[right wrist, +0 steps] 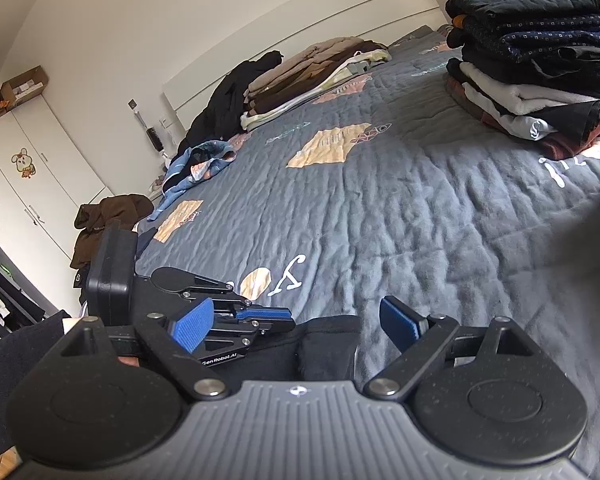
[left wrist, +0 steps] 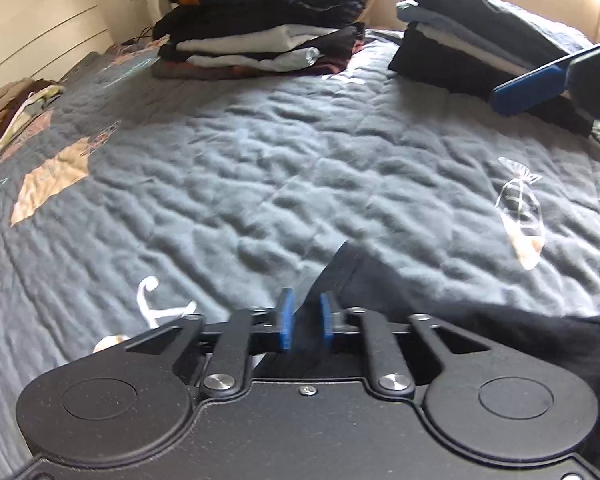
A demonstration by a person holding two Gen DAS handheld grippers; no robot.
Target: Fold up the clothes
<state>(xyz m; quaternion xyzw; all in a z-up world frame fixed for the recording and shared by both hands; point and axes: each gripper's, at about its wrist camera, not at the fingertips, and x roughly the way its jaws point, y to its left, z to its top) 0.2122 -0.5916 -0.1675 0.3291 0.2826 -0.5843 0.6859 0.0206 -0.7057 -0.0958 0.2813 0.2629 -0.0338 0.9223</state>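
A black garment [left wrist: 480, 332] lies crumpled on the grey quilt [left wrist: 300, 160] at the near edge of the bed. One corner of it rises to my left gripper [left wrist: 306, 316]. The blue pads stand a little apart with the dark cloth in the gap, and I see no pinch on it. In the right wrist view the same garment [right wrist: 328, 346] lies just under my right gripper [right wrist: 296, 326], whose jaws are wide open and hold nothing. The left gripper [right wrist: 276, 316] reaches in from the left beside it. One blue finger [left wrist: 532, 88] of the right gripper shows at the upper right.
Two stacks of folded clothes [left wrist: 260, 28] [left wrist: 480, 40] stand at the far side of the bed. A beige pile [right wrist: 312, 72], a blue garment [right wrist: 200, 164] and brown clothing [right wrist: 108, 220] lie along the left edge. White wardrobe [right wrist: 32, 184] stands further left.
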